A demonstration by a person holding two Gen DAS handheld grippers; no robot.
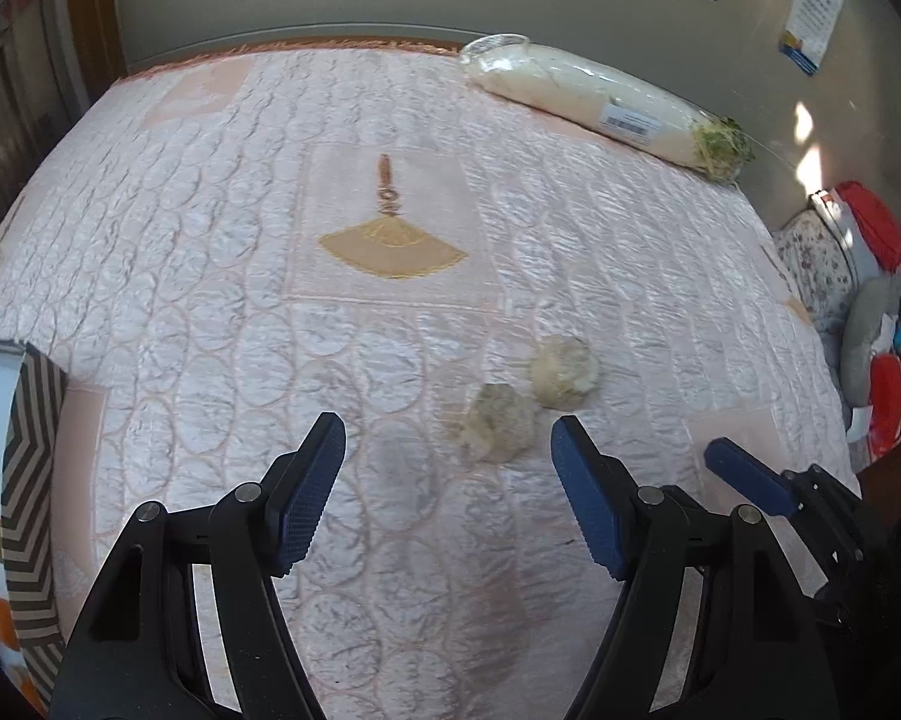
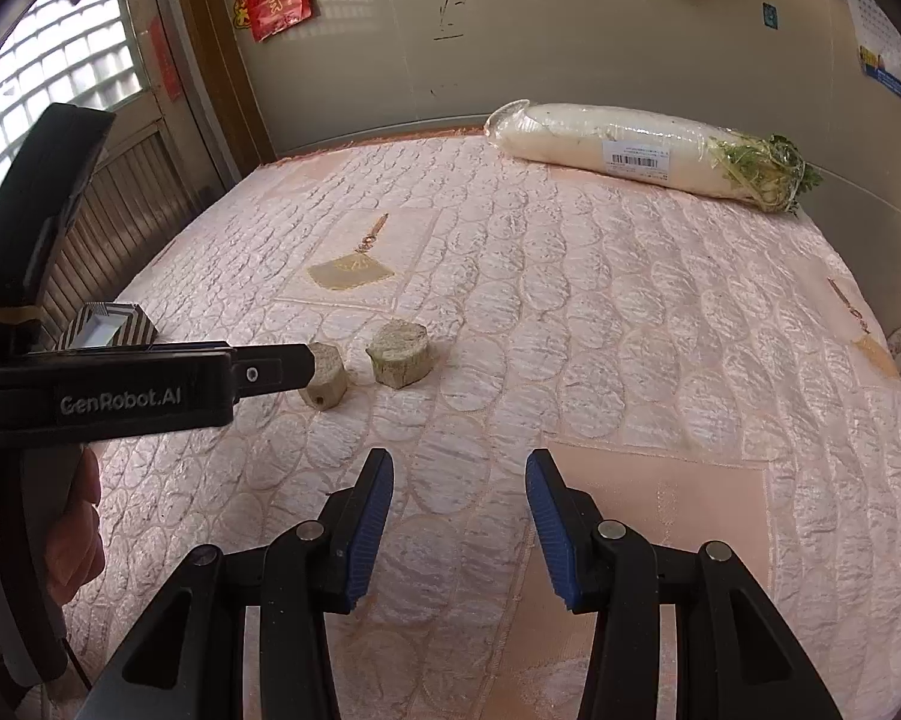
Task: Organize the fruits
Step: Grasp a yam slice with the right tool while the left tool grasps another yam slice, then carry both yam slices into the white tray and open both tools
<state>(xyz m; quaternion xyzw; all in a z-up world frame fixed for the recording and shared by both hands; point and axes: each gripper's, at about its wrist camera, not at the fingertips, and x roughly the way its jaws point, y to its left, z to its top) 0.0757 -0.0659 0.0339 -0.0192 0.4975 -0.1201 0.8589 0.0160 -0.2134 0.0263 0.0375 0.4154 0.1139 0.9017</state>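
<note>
Two beige, rough-cut chunks lie side by side on the pink quilted bed. The near chunk [image 1: 498, 429] [image 2: 326, 387] sits just ahead of my left gripper [image 1: 447, 423] [image 2: 309, 360], closer to its right pad and touching neither pad. The far chunk [image 1: 564, 372] [image 2: 399, 354] rests just beyond it. The left gripper is open. My right gripper [image 2: 459, 456] hovers open over bare quilt, nothing between its blue pads, to the right of the chunks. A plastic-wrapped white radish [image 1: 606, 102] [image 2: 630, 156] with green leaves lies along the far edge by the wall.
A box with a brown-and-white zigzag rim [image 1: 27, 468] [image 2: 105, 324] stands at the bed's left side. A hand [image 2: 72, 540] holds the left gripper's handle. Cushions and red items [image 1: 870, 312] pile up off the bed's right edge. The wall runs behind the bed.
</note>
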